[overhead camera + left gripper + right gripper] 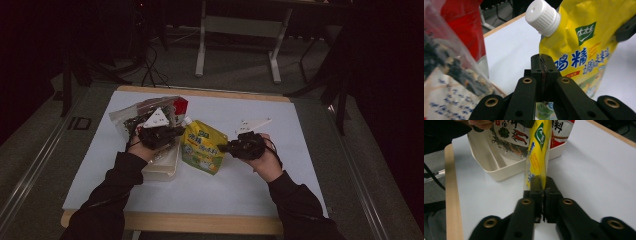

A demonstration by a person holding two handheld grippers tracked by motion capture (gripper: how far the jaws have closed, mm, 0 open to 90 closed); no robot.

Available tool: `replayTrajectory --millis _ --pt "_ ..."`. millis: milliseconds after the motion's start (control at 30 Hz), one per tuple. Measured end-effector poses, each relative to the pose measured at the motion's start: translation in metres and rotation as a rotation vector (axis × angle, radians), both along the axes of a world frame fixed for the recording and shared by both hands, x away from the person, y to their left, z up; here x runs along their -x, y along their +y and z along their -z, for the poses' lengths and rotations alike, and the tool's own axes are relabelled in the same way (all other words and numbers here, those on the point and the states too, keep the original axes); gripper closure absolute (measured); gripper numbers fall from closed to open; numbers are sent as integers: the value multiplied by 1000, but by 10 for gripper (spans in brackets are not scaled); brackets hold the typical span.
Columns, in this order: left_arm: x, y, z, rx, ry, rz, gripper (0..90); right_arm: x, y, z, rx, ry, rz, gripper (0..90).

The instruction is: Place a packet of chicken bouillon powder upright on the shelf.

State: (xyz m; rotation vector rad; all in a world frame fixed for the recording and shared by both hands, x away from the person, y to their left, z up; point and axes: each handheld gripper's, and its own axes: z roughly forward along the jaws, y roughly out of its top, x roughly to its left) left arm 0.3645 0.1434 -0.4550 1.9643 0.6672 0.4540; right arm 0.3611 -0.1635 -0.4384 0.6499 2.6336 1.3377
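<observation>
A yellow spouted pouch (200, 145) with a white screw cap (542, 16) stands upright at the middle of the table, between my two grippers. My left gripper (182, 131) comes at it from the left. In the left gripper view its jaws (542, 60) are closed together on the pouch's (584, 42) side seam, just below the cap. My right gripper (221, 148) reaches in from the right. In the right gripper view it (543, 182) pinches the thin opposite edge of the pouch (537, 150), low down.
A shallow white tray (162, 172) lies left of the pouch, under my left hand. A clear bag of dark snacks (135, 115) and a red packet (180, 105) sit at its far end. The white tabletop (225, 195) has a wooden front edge.
</observation>
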Motion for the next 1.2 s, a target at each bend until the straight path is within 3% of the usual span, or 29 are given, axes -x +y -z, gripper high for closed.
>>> replayTrajectory --millis 133,267,533,633,733,767,967,1067,1167,1200 --pt "3 -1 0 -1 4 -10 900 -1 6 6 18 -12 7 843" --pt "7 3 -1 7 13 -7 900 -3 8 8 3 -9 8 896" --pt "15 9 -4 44 18 20 877 4 8 -1 20 -41 -23 900" --pt "16 11 -8 71 31 36 801 8 6 -9 12 -55 -41 900" --pt "18 11 -11 100 52 41 604 10 2 -16 4 -75 -45 900" --pt "19 10 -12 106 50 32 496 11 0 -19 -4 -76 -44 900" --pt "35 -3 -13 106 59 63 341 11 -12 -40 -22 -126 -44 900" --pt "45 -11 -14 116 60 88 292 11 -13 -46 -21 -141 -50 900" --pt "55 -20 -13 109 59 114 159 11 -13 -53 -22 -144 -58 900" --pt "58 -23 -12 116 68 133 159 11 -13 -53 -22 -144 -58 900"
